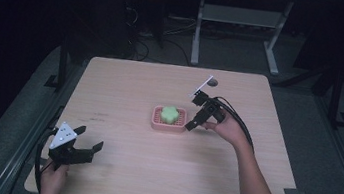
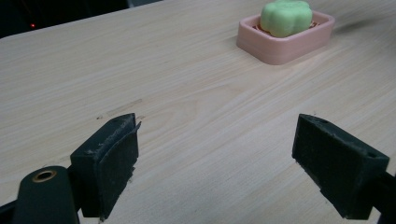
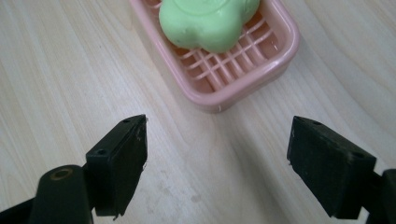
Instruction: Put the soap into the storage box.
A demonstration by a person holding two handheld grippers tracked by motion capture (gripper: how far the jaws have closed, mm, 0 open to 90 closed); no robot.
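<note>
- My right gripper sits just beside the pink soap dish, at about 3 o'clock from it in the high view, tilted down toward its near-right corner.
- Its fingers are released, spread wide with bare wood between them; they grasp nothing and touch nothing that I can see.
- In the right gripper view the dish lies at 12 o'clock, ahead of my jaws and apart from them, its slatted floor showing around the soap.
- The green flower-shaped soap rests inside the dish, roughly centred, lobes just inside the rim. It looks settled flat on the grid, not tipped.
- My left gripper waits well apart, near the table's 7 o'clock corner. Its fingers are also released and empty, hovering low over the wood.
- From the left gripper view the dish and soap lie far off at about 1 o'clock.
- My reading of progress: the soap is in its dish and neither hand has a hold on anything, so either the placing is finished or the pick-up has not begun. The pictures alone do not settle which.
- If the grasp is ahead, what is left is nearly all of it: bring my right jaws over the soap, straddle its lobes, close, and lift clear of the rim.
- The risk I judge: the soap is rounded and may slip sideways as the pads clench.
</note>
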